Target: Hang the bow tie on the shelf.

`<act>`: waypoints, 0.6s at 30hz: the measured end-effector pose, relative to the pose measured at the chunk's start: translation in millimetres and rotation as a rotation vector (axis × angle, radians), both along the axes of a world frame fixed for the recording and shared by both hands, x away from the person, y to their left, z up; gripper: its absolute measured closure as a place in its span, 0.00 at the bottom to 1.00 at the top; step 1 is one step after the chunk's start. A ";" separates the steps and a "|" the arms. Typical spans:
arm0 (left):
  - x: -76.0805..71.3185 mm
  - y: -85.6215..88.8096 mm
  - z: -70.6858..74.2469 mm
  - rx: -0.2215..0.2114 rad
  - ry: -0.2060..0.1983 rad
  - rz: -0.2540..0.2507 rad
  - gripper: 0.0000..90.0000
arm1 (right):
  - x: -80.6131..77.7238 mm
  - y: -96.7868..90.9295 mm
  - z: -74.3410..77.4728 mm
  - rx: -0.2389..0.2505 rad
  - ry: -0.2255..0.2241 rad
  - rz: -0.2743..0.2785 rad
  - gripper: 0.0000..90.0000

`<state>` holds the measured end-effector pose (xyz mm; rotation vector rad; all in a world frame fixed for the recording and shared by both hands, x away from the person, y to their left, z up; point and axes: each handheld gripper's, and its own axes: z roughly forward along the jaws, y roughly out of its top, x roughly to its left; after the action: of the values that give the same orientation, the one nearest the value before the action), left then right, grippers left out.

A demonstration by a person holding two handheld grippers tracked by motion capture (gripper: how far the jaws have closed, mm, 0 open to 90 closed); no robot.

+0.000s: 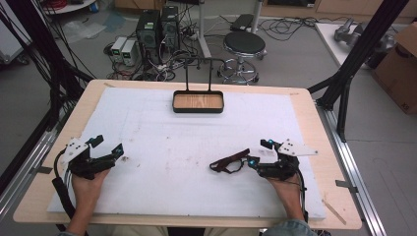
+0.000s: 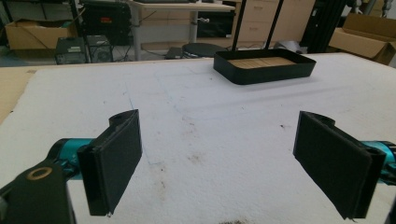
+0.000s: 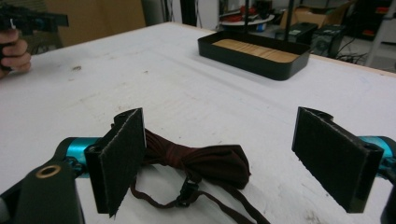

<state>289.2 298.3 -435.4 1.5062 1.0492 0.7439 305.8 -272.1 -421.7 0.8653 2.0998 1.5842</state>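
Both forearms come in over the near edge of the desk [image 1: 305, 105], each hand holding a pair of tongs above the white foam sheet [image 1: 162, 142] that covers most of it. Near the near right corner, the right tongs [image 1: 255, 156] stand wide open with nothing between the jaws, and a dark maroon strap [image 1: 229, 162] with a small buckle lies bunched on the sheet just in front of them; in the right gripper view the strap [image 3: 205, 164] sits between the open jaws, closer to one pad. Over by the near left corner, the left tongs [image 1: 109, 146] are also open and empty, well apart from the strap. At the middle of the far edge stands a black tray [image 1: 198, 109] with a wooden floor and a tall wire handle. Judging by this, the work is at the pickup stage: the right tongs need to ease forward and down, then close on the thick bunched part of the strap, probably to carry it to the tray.
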 end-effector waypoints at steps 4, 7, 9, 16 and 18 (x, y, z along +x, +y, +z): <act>0.3 0.0 -0.2 -0.001 0.000 -0.001 0.18 | 7.8 8.4 1.4 -0.043 0.009 0.038 0.20; 0.4 -0.1 -0.3 0.001 0.001 -0.003 0.18 | 9.2 13.4 -0.9 -0.073 0.008 0.056 0.22; 0.8 -0.2 -0.4 0.001 0.002 -0.004 0.18 | 10.8 15.7 -2.6 -0.081 0.012 0.064 0.22; 1.0 0.0 -0.6 -0.001 0.003 -0.006 0.18 | 22.8 22.4 -7.2 -0.130 0.043 0.073 0.23; 1.0 0.1 -0.6 -0.001 0.005 -0.007 0.18 | 26.5 26.5 -9.1 -0.164 0.053 0.088 0.23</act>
<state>290.2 298.4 -436.0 1.5106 1.0478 0.7351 332.4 -245.6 -430.8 0.7760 2.2972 1.4202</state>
